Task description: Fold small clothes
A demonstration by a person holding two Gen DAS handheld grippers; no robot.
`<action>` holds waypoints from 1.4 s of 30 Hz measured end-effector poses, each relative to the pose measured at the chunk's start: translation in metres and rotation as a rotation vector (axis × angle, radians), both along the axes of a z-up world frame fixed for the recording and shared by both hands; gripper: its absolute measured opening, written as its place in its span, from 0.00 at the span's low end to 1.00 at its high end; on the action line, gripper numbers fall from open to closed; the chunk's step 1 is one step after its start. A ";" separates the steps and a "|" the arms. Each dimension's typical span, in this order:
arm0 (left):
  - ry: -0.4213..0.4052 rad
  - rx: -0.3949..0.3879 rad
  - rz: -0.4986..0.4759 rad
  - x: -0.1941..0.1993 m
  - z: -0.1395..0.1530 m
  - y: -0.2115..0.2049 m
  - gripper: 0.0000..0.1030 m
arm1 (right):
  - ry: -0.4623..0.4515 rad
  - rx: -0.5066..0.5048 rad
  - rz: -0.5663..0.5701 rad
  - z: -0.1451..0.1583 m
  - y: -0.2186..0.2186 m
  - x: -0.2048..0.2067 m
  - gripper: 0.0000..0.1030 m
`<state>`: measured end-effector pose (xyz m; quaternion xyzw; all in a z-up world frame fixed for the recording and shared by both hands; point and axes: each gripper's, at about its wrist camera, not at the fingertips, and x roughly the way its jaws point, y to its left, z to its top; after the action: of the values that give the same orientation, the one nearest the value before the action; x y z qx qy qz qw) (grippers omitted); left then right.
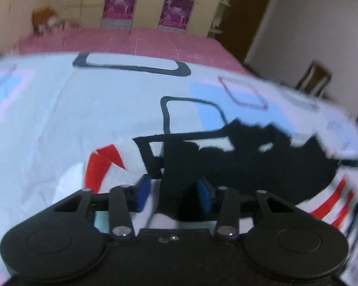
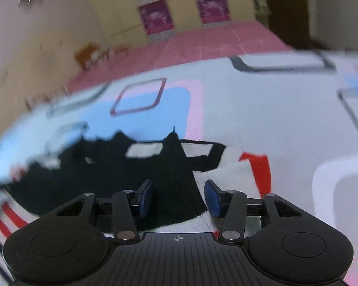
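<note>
Lying between both grippers' parted jaws: garment point(image 1: 226, 166), left point(image 1: 175, 194), right point(image 2: 179, 196).

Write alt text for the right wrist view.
The right hand-held gripper hovers with its blue pads apart over a black, white and red garment on a white patterned bedsheet. Behind are a pink mat and a yellow wall with magenta posters, all motion-blurred.

Posters point(image 1: 120, 6): printed lines under the magenta pictures, too blurred to read.
Posters, right view point(image 2: 156, 16): the same, only smeared bands.
Garment point(image 1: 238, 164): large black print on white, perhaps letters, no character can be made out.
Sheet point(image 1: 59, 119): drawn outlines only, no words.
Readable text: none.
</note>
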<state>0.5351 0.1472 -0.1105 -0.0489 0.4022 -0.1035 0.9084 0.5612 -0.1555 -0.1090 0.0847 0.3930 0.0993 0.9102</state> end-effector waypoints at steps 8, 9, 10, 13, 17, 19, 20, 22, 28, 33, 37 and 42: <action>-0.104 0.004 0.087 -0.016 0.004 0.013 0.04 | -0.093 -0.187 -0.035 -0.005 0.006 -0.017 0.03; -0.077 0.006 0.083 -0.011 -0.003 0.012 0.05 | -0.065 -0.196 -0.044 -0.011 0.004 -0.017 0.03; -0.083 0.009 0.089 -0.010 -0.005 0.011 0.05 | -0.035 -0.210 -0.047 -0.018 0.006 -0.016 0.03; -0.076 0.032 0.085 -0.006 -0.002 0.006 0.05 | -0.042 -0.227 -0.072 -0.020 0.009 -0.021 0.03; -0.109 0.057 0.082 -0.021 0.015 0.007 0.47 | -0.078 -0.232 -0.147 -0.005 0.009 -0.035 0.69; -0.171 0.038 0.044 -0.039 0.027 -0.002 0.54 | -0.195 -0.207 -0.158 0.016 0.015 -0.048 0.75; -0.185 0.019 0.012 -0.047 0.031 -0.012 0.61 | -0.194 -0.175 -0.124 0.020 0.022 -0.055 0.74; -0.199 0.021 -0.069 -0.059 0.032 -0.042 0.62 | -0.171 -0.157 -0.012 0.020 0.052 -0.063 0.53; -0.134 0.044 -0.191 -0.064 0.008 -0.104 0.60 | -0.105 -0.200 0.244 -0.007 0.140 -0.068 0.47; -0.138 0.122 -0.109 -0.074 0.003 -0.061 0.63 | -0.088 -0.241 0.147 -0.013 0.107 -0.072 0.47; -0.131 0.067 -0.069 -0.083 -0.001 -0.021 0.66 | -0.038 -0.249 -0.047 -0.014 0.048 -0.086 0.52; -0.188 0.057 -0.084 -0.101 0.020 -0.040 0.69 | -0.113 -0.226 -0.035 0.009 0.060 -0.115 0.52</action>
<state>0.4337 0.1071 -0.0902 0.0038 0.3197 -0.1341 0.9380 0.4464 -0.0955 -0.0996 -0.0174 0.3483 0.0428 0.9363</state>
